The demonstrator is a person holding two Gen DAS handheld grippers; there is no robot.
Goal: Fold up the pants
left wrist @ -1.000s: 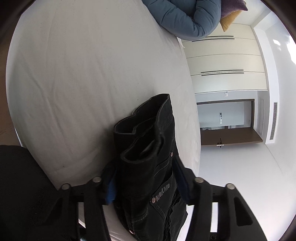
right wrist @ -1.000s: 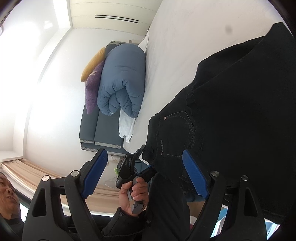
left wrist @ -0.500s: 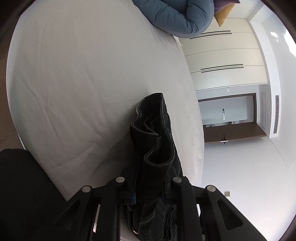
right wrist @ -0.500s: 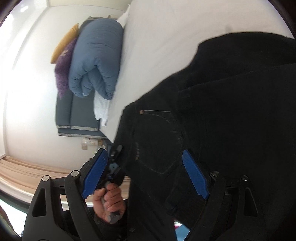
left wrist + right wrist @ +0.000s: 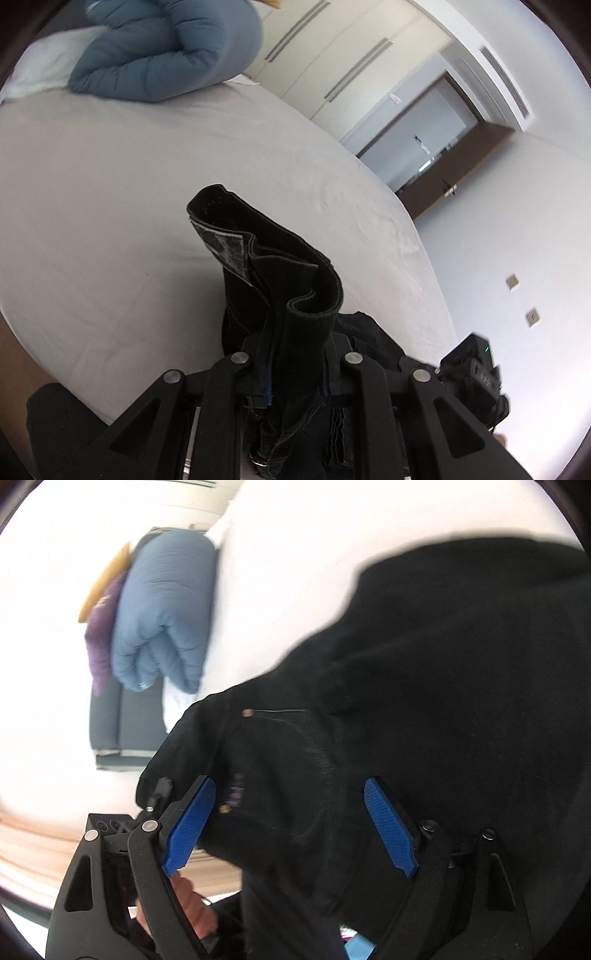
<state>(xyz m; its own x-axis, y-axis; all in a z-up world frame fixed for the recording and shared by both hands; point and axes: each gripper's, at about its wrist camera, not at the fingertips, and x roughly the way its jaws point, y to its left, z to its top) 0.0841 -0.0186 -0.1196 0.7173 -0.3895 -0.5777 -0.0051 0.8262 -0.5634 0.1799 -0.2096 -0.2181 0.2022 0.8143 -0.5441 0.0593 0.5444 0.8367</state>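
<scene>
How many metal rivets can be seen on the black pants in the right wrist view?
2. One rivet sits at the pocket's upper corner on the black pants; another rivet lies lower, beside the right claw's left pad. Folds may hide others.

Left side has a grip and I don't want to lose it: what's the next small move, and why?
Probably shut the right tongs on the black pants. Their blue pads stand wide apart with denim between them, unclamped, while the left tongs already pinch a bunched waistband above the white bed. A second grip would let you spread the pants.
</scene>
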